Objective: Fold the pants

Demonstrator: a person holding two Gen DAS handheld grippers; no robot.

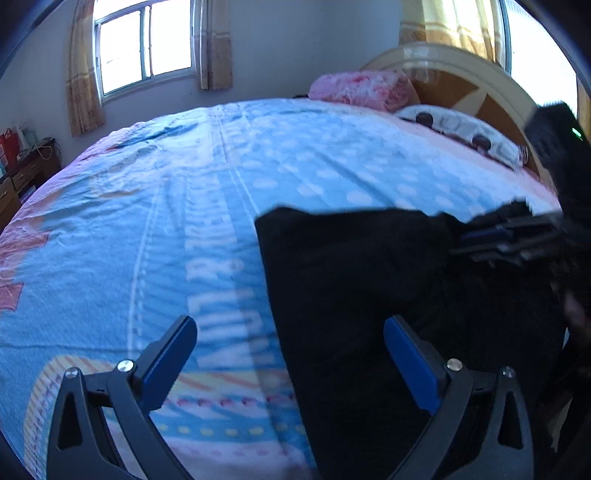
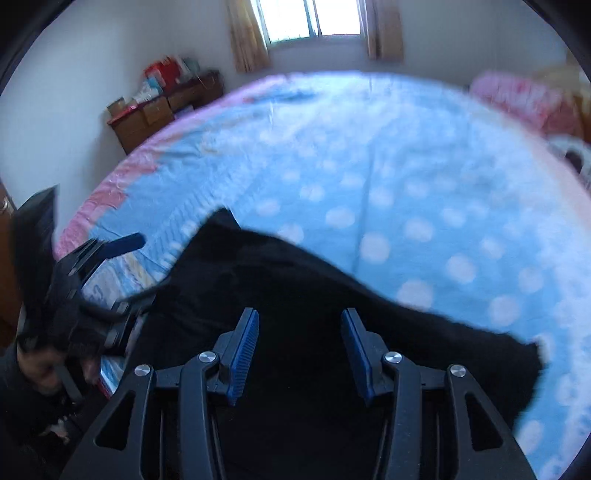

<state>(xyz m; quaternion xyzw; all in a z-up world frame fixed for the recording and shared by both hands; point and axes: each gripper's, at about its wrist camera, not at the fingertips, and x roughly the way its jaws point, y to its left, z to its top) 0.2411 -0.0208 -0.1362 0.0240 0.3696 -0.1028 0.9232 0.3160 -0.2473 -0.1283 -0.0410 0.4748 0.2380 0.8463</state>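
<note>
Black pants lie folded on the blue polka-dot bedspread, at the near right of the bed. My left gripper is open and empty, its jaws wide apart over the pants' left edge. My right gripper is open and empty, hovering over the black pants. The right gripper also shows at the far right of the left wrist view. The left gripper shows at the left of the right wrist view.
A pink blanket and a patterned pillow lie by the wooden headboard. A wooden desk with boxes stands by the far wall under the window. The bedspread stretches beyond the pants.
</note>
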